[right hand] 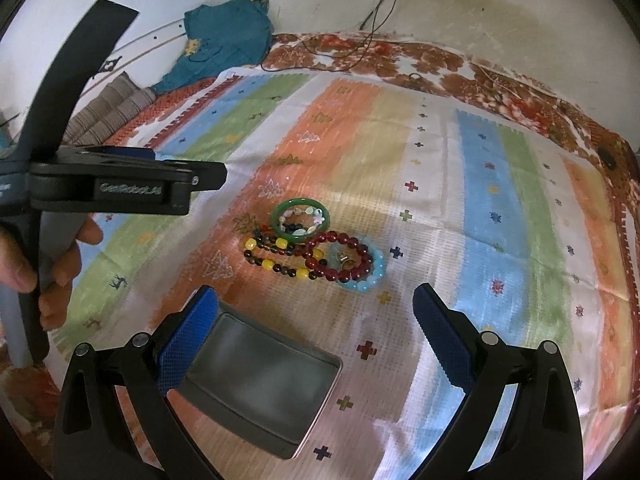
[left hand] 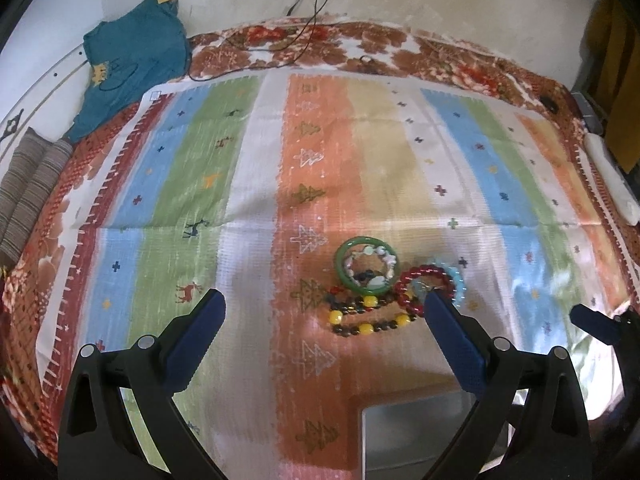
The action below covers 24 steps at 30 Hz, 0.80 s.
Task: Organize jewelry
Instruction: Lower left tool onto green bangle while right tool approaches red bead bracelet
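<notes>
Both hand-held grippers hung over the bed with their jaws spread wide and nothing between them: the left hand-held gripper (left hand: 322,308) hovered just short of the jewelry, the right hand-held gripper (right hand: 314,306) a little further back. The jewelry lay in one tangled heap on the striped cloth (right hand: 480,184): a green bangle (right hand: 301,217) ringing a pale shell bracelet (right hand: 304,216), a yellow and dark bead strand (right hand: 280,258) beneath, and a red bead bracelet (right hand: 340,256) overlapping a light blue bracelet (right hand: 370,276). A small metal piece sat inside the red loop; I could not tell what it was.

The risk, I judged, was that lifting one piece would drag its neighbours, since they overlapped. The empty metal tin (right hand: 260,384) sat near, beside the right hand-held gripper's left finger, which might nudge it. Otherwise the cloth lay open all around, its borders well apart from the heap.
</notes>
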{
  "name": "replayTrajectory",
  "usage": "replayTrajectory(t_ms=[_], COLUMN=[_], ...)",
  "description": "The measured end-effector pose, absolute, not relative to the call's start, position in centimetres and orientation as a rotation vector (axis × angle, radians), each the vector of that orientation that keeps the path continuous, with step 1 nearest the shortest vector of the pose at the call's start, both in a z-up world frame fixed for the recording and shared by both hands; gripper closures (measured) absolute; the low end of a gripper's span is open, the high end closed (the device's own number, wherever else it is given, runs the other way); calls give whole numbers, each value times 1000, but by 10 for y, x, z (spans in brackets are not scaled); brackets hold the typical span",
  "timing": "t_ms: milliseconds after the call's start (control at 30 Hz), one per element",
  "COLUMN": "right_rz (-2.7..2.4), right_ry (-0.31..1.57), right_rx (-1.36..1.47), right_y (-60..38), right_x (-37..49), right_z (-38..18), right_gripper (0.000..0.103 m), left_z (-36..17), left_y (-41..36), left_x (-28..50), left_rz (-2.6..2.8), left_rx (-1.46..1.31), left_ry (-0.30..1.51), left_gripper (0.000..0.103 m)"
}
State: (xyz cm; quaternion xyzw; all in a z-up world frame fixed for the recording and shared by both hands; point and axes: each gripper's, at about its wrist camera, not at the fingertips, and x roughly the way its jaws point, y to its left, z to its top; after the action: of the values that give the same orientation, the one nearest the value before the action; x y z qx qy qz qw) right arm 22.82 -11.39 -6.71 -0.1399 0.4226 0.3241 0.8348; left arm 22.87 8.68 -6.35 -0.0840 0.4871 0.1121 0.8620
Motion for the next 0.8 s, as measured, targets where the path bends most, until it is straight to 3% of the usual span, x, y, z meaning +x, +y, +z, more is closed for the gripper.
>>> replayTrajectory(t_ms=[800], right_rz=[719], right_ry=[973], right_rx=[-360], right_y=[-84], right_x=[259], right_z=[-100], right_gripper=[4], left_z=[-119], left_y=[100], left_x=[282], left_rz=[227], left_rx=[-138], left_ry=[1134], left_gripper=[10])
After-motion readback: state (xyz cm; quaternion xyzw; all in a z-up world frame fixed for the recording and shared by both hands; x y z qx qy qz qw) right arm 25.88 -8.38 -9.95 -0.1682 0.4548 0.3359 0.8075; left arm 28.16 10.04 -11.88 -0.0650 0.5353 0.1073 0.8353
